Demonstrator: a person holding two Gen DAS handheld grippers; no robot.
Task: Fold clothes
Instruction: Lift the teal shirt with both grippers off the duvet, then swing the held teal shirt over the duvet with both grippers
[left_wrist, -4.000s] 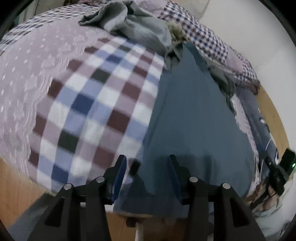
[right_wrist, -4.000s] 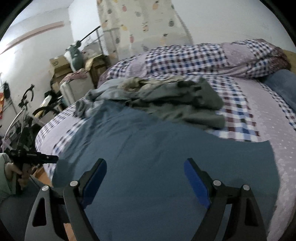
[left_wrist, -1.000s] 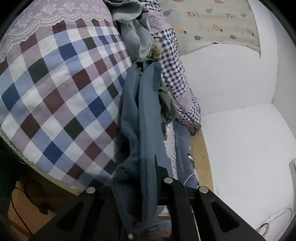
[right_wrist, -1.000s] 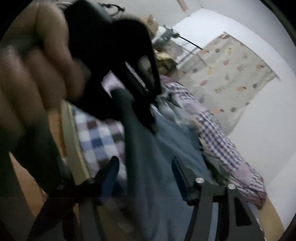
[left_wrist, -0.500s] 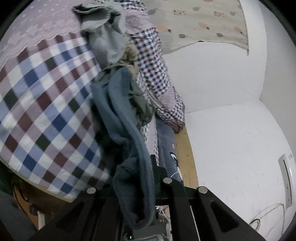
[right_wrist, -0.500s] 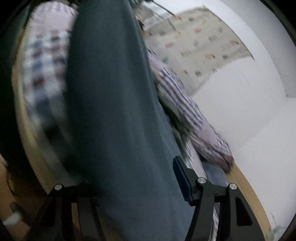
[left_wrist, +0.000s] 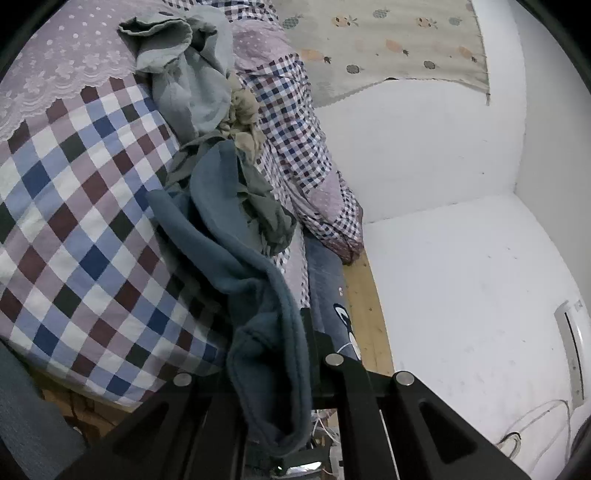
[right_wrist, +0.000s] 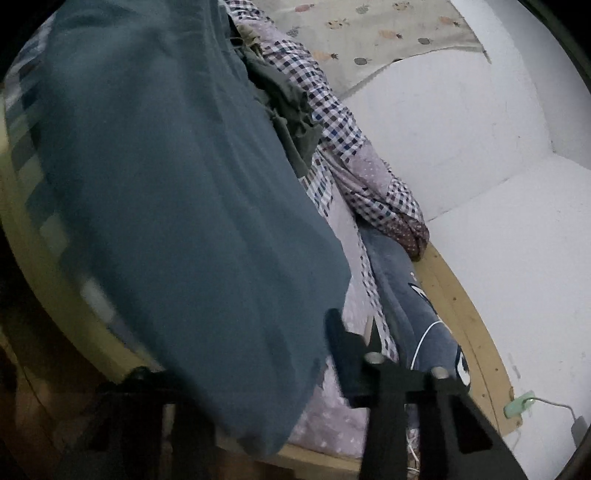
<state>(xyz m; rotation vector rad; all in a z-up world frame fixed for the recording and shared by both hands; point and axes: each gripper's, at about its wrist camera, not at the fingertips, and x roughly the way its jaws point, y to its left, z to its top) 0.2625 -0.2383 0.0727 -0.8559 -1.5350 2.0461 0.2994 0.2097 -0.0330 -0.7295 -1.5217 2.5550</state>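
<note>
Over near edge of checked quilt (left_wrist: 74, 221): left gripper (left_wrist: 280, 354) clenched on bunched hem of slate-blue cotton garment (left_wrist: 229, 240), lifting it; right gripper (right_wrist: 258, 354) closing around draped cloth, likely to spread it for folding.

Open air on the right side, nothing between the grippers and the white wall (left_wrist: 443, 229). Ahead, the heap of grey clothes (left_wrist: 184, 70) blocks the middle of the checked bedspread (left_wrist: 74, 221), with the checked pillow (left_wrist: 306, 166) running along the far edge. The hanging blue garment (right_wrist: 166, 184) fills most of the right wrist view. A wooden bed rail (left_wrist: 364, 314) lines the gap beside the wall.
</note>
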